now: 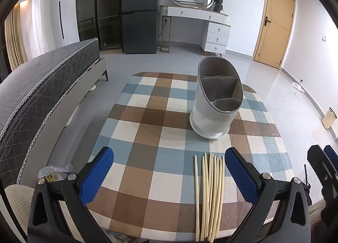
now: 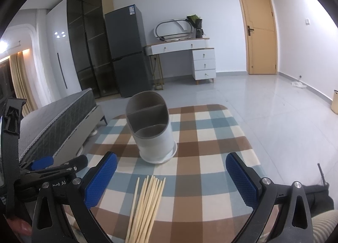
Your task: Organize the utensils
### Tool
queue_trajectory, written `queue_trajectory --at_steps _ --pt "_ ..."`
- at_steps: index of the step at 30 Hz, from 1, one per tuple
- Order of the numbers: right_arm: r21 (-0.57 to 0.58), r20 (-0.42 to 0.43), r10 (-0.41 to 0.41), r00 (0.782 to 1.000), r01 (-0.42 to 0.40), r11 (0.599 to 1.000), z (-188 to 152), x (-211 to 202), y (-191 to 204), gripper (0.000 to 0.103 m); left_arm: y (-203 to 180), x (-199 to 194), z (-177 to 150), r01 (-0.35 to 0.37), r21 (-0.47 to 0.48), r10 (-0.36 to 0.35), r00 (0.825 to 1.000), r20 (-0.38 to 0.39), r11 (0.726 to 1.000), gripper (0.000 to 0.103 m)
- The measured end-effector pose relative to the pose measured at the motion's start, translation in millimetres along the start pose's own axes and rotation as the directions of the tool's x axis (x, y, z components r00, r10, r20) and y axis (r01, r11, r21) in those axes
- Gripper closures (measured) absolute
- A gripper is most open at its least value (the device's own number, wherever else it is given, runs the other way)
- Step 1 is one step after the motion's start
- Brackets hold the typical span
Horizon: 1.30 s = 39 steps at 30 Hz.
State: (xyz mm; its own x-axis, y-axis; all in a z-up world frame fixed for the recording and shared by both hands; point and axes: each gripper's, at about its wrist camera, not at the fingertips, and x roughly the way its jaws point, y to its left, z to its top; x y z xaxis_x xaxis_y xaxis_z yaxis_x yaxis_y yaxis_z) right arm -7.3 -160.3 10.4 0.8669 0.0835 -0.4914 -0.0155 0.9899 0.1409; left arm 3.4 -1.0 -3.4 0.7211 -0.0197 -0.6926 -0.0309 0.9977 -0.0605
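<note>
Our left gripper (image 1: 169, 177) hangs with its jaws spread wide and nothing between them; our right gripper (image 2: 171, 179) is the same, jaws released and empty. Both sit low in their frames, above the near edge of the surface (image 1: 147, 116), which is covered in a checked cloth of blue, brown and cream.

The chopsticks (image 1: 209, 196) lie flat in a loose bundle at the bottom of the left view, just inside the right-hand finger, tips pointing away from us. In the right view the same bundle (image 2: 145, 207) fans out at bottom centre, nearer the left-hand finger. Neither gripper touches them.

Beyond the chopsticks, toward the middle of both views, stands the holder (image 1: 215, 103), a pale tub on a round base with a slanted rim and grey dividers making several compartments. All compartments that we can see look empty.

We judge the task to be at its start: nothing is sorted yet, and the step in hand is the approach to the chopsticks. The next move calls for lowering one gripper over the bundle, closing across the sticks' width, then tipping them upright into a compartment. Thin sticks lying flat may slip or scatter when pinched.
</note>
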Motion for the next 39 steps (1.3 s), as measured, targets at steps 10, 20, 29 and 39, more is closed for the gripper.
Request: queue_trajectory --at_steps 10,20,29,39 --pt "0.014 -0.049 -0.025 0.998 0.026 1.000 0 18 -2 0.000 0 48 -6 -0.002 -0.018 -0.003 0.970 -0.242 1.000 0.001" --pt "0.131 -0.140 -0.003 0.990 0.022 0.991 5 58 -32 0.000 -13 114 -24 0.001 0.002 0.000 0.916 -0.402 1.000 0.003" --pt "0.199 -0.184 0.054 0.981 -0.016 0.980 4 76 -42 0.000 -24 135 -30 0.013 0.026 0.001 0.877 -0.481 1.000 0.018" --pt "0.224 -0.229 0.077 0.970 -0.024 0.974 0 87 -41 0.000 -45 137 -32 0.028 0.071 0.012 0.867 -0.498 0.997 0.035"
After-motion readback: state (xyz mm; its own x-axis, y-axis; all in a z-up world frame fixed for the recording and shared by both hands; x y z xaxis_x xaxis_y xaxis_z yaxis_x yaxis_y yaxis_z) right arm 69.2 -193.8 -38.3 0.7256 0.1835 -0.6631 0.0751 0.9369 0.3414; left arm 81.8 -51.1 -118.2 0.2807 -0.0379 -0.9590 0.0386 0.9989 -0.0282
